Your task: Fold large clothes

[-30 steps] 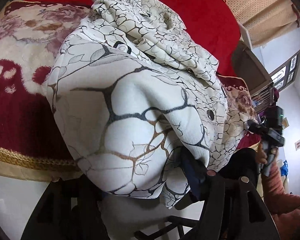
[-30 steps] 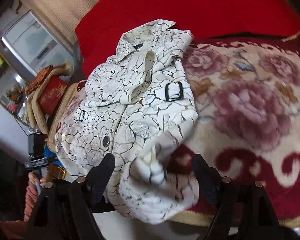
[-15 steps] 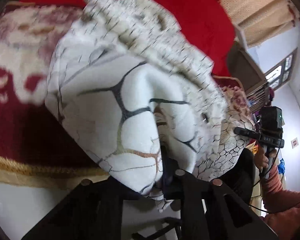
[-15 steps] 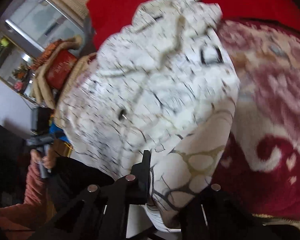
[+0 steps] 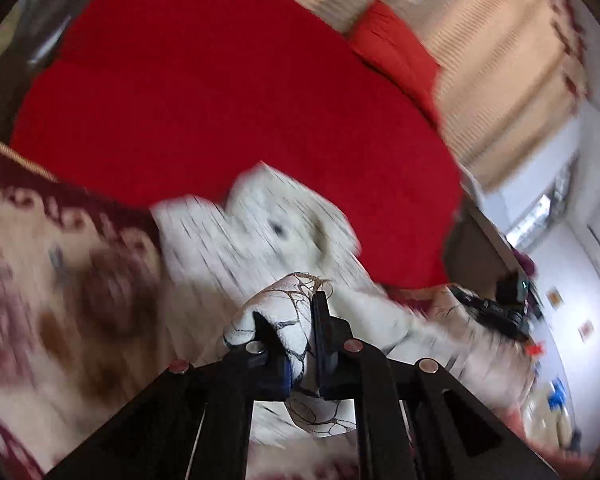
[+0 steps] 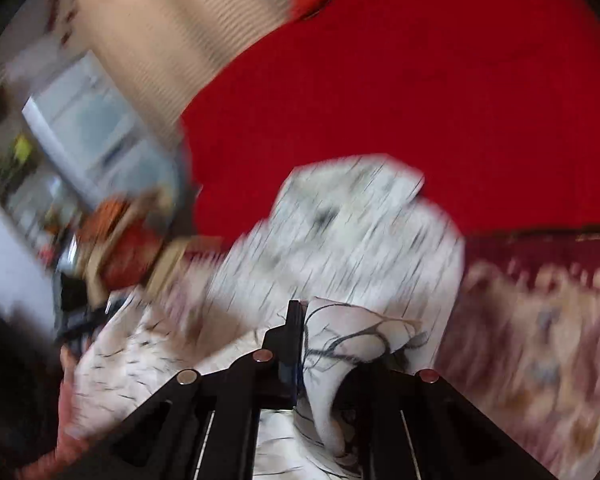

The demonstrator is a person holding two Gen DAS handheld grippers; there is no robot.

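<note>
A white coat with a black and tan crackle print (image 5: 284, 236) lies on a flowered blanket (image 5: 40, 272), blurred by motion. My left gripper (image 5: 290, 324) is shut on a bunch of the coat's hem, which bulges between its black fingers (image 5: 322, 320). In the right wrist view the same coat (image 6: 364, 232) spreads ahead, and my right gripper (image 6: 320, 332) is shut on another fold of its hem; only the left finger (image 6: 294, 324) shows, the other is under the cloth. Both held edges are raised above the rest of the coat.
A red bedcover (image 5: 220, 92) fills the far half of the bed, with a red pillow (image 5: 396, 48) by the beige curtain (image 5: 500, 64). A hand in an orange sleeve holds the other gripper (image 5: 496, 312) at the right. A mirror and clutter (image 6: 84, 152) stand left.
Both grippers have shut on the coat's hem and lifted it up and toward the far side of the bed. The bulk of the coat now lies below and ahead of them.
</note>
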